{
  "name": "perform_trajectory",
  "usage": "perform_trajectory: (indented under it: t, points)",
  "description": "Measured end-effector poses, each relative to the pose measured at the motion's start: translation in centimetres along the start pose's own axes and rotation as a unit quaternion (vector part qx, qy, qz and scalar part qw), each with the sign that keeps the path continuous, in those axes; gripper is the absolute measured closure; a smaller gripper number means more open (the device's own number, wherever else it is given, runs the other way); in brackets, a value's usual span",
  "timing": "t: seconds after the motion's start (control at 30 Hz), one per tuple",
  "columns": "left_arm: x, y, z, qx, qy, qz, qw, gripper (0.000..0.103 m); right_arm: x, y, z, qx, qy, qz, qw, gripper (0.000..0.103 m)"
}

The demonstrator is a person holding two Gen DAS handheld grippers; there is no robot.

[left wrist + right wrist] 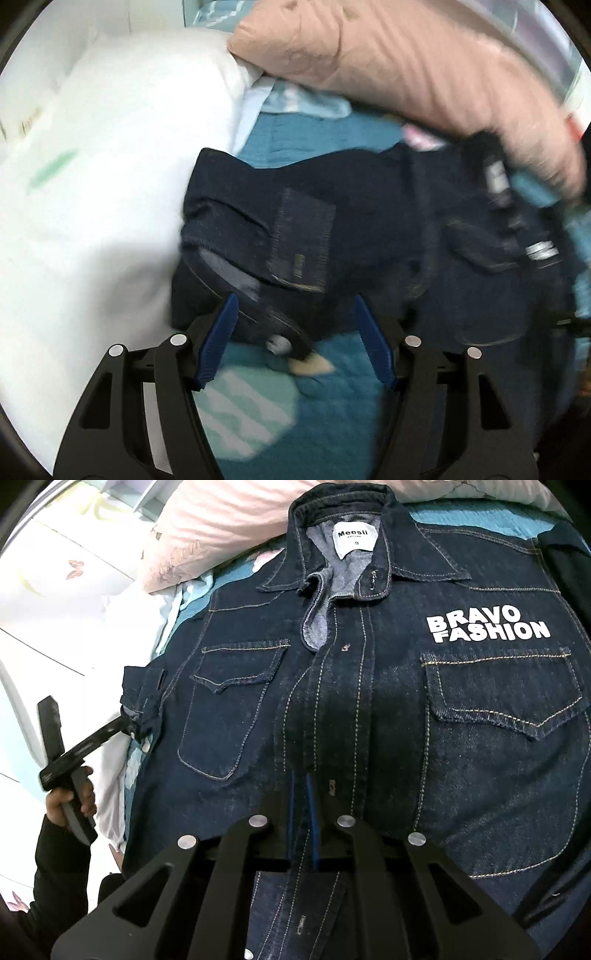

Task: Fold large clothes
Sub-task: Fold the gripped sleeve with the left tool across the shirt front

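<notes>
A dark denim jacket (369,709) lies front up on the bed, collar at the far side, with white "BRAVO FASHION" lettering on its chest. My right gripper (300,774) points down at the front placket, its blue pads nearly together with a strip of the placket pinched between them. In the left wrist view the folded sleeve (295,236) is bunched, and its buttoned cuff (279,343) lies between the wide-apart pads of my left gripper (294,297), which do not press on it. From the right wrist view, a hand (70,797) holds that gripper at the sleeve end.
A white pillow or duvet (92,184) bulges on the left, touching the sleeve. A pink pillow (406,66) lies behind the jacket. The teal patterned bedsheet (314,406) shows under and before the cuff. White butterfly-print bedding (55,590) borders the jacket's left side.
</notes>
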State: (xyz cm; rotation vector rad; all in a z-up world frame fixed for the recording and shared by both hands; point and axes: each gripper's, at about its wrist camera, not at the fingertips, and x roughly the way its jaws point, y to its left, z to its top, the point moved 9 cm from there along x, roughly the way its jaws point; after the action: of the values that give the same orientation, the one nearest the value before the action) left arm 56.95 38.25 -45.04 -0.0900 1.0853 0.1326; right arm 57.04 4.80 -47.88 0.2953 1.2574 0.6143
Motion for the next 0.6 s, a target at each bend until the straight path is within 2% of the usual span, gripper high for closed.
perform_trajectory:
  t: [0.17,0.37,0.5,0.6]
  points:
    - [3.8,-0.4,1.2,0.012,0.030,0.063,0.9975,0.039,-0.1,-0.3,-0.1,0.005,0.001,-0.004,1.000,0.094]
    - [5.0,-0.2,0.8,0.045,0.057,0.076,0.9944,0.040,0.0,-0.7,-0.3,0.008,0.004,-0.005,1.000,0.092]
    - [5.8,0.1,0.9,0.049,0.058,0.077,0.9941,0.040,-0.1,-0.8,-0.4,0.011,0.005,-0.001,1.000,0.091]
    - [5.7,0.4,1.0,0.032,0.052,0.069,0.9957,0.048,-0.6,-1.0,-0.4,0.011,0.001,-0.002,1.000,0.091]
